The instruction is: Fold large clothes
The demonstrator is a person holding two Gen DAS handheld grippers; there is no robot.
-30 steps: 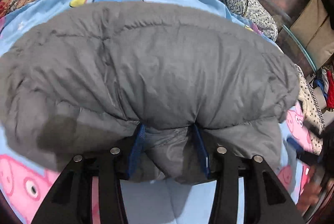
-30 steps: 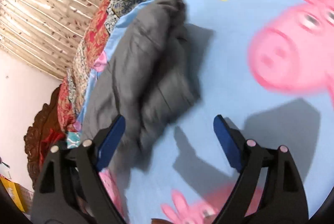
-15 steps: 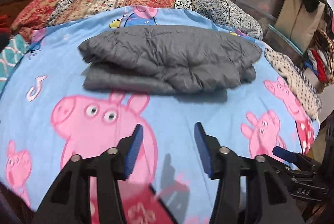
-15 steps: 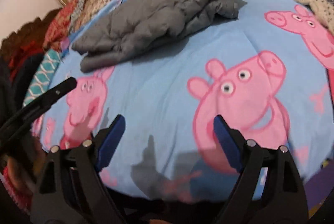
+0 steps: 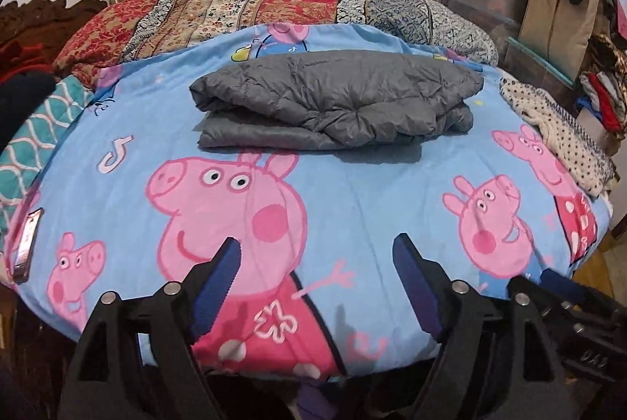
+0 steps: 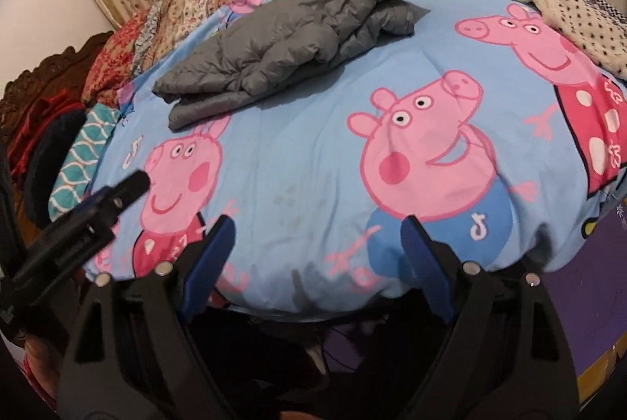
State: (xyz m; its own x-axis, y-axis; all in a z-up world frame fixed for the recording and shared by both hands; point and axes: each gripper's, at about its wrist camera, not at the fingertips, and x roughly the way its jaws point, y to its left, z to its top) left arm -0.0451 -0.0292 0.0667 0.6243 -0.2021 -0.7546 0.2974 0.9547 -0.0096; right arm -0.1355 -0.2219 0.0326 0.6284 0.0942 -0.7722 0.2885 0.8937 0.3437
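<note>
A grey puffer jacket (image 5: 333,102) lies folded into a thick bundle on the far half of a blue cartoon-pig bedsheet (image 5: 352,208); the same jacket (image 6: 282,40) shows at upper left in the right wrist view. My left gripper (image 5: 315,255) hovers over the near edge of the bed, well short of the jacket, its jaws opening with nothing between them. My right gripper (image 6: 317,236) also hangs at the near edge, open and empty. The left gripper's black body (image 6: 78,220) shows at the left of the right wrist view.
A white black-dotted garment (image 5: 556,134) lies at the bed's right edge. Patterned pillows (image 5: 250,8) line the far side before a curtain. A phone (image 5: 27,243) rests at the left edge. Storage boxes and clothes (image 5: 548,20) stack at the right.
My left gripper let go of the jacket and both grippers drew back to the near bed edge. The left jaws widened. The jacket stays folded on the sheet.
</note>
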